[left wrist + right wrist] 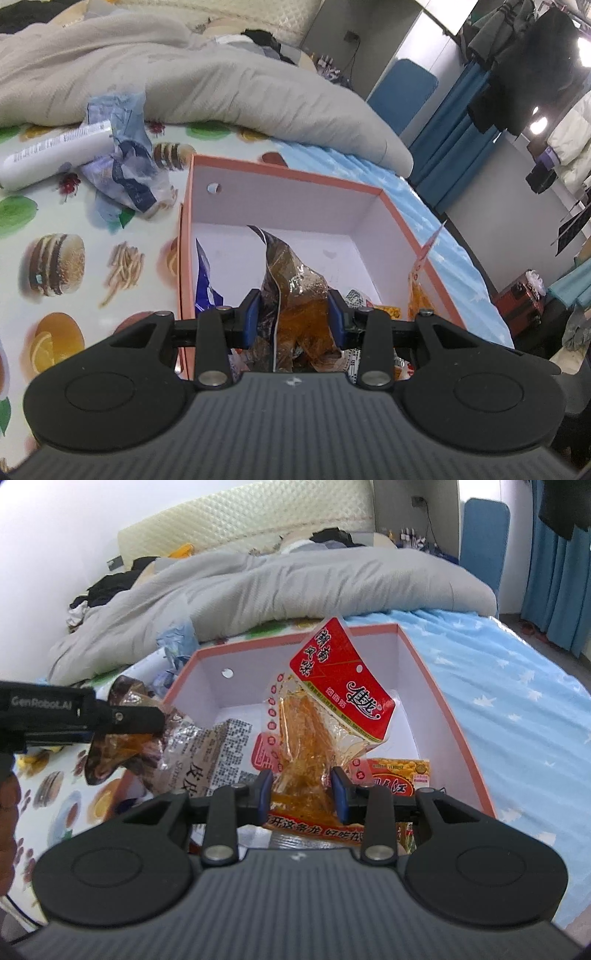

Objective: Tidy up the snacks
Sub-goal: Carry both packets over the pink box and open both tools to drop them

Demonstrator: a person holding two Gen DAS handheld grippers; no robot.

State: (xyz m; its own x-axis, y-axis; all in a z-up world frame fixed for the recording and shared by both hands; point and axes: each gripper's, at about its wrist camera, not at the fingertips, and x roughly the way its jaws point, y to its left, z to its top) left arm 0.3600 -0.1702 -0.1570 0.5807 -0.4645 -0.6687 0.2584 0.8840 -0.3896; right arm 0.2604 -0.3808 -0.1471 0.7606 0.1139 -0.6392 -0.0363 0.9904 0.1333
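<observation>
My left gripper [293, 317] pinches brown snack bag [291, 280], held over near end of box [288, 173]. My right gripper [302, 790] clamps red-topped snack bag [332, 686], also above box. Both bags light, crinkly, slippery film; hold best at sealed edge. Box holds several packets at near end, far end bare.

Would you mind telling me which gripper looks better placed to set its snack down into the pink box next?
Probably the right. The right gripper holds the red-labelled packet over the pink box, above bare floor. The left gripper holds the brown packet nearer the box's side wall.
</observation>
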